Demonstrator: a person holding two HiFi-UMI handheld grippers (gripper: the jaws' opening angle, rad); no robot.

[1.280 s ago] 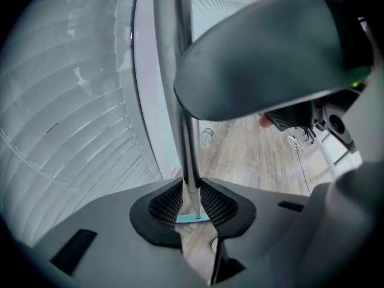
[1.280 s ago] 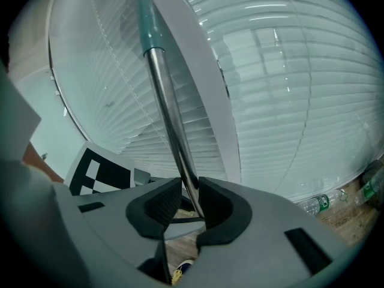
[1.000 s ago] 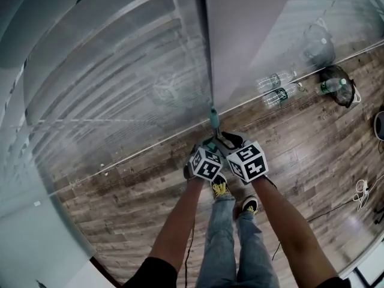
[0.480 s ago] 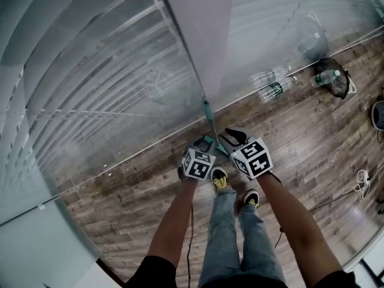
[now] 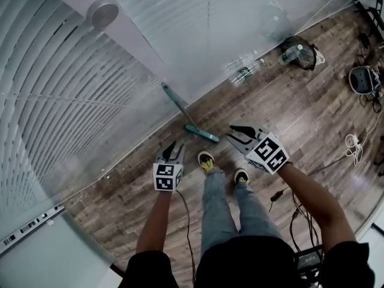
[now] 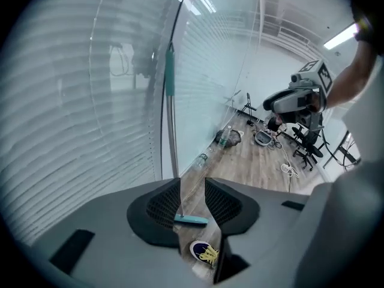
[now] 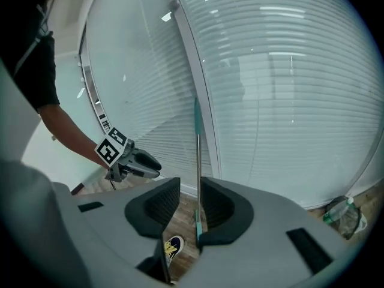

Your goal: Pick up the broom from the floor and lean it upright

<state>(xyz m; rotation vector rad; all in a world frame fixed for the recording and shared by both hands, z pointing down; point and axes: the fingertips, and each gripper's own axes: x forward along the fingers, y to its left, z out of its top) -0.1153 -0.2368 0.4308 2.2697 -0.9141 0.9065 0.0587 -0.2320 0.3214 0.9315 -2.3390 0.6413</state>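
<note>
Left claw (image 5: 174, 150) stands wide and empty, its jaws just opened. Right claw (image 5: 231, 133) is also apart, lately narrowing slightly, gripping nothing. Broom (image 5: 179, 108) stands head on the floor (image 5: 120, 194), handle leaned against the glass wall (image 5: 252, 23), apparently released as placed.

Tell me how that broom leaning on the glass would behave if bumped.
The broom probably tips easily: it is long and thin, resting on smooth glass over a narrow head. That head might slide on the wood floor. It looks stiff and fairly light.
</note>
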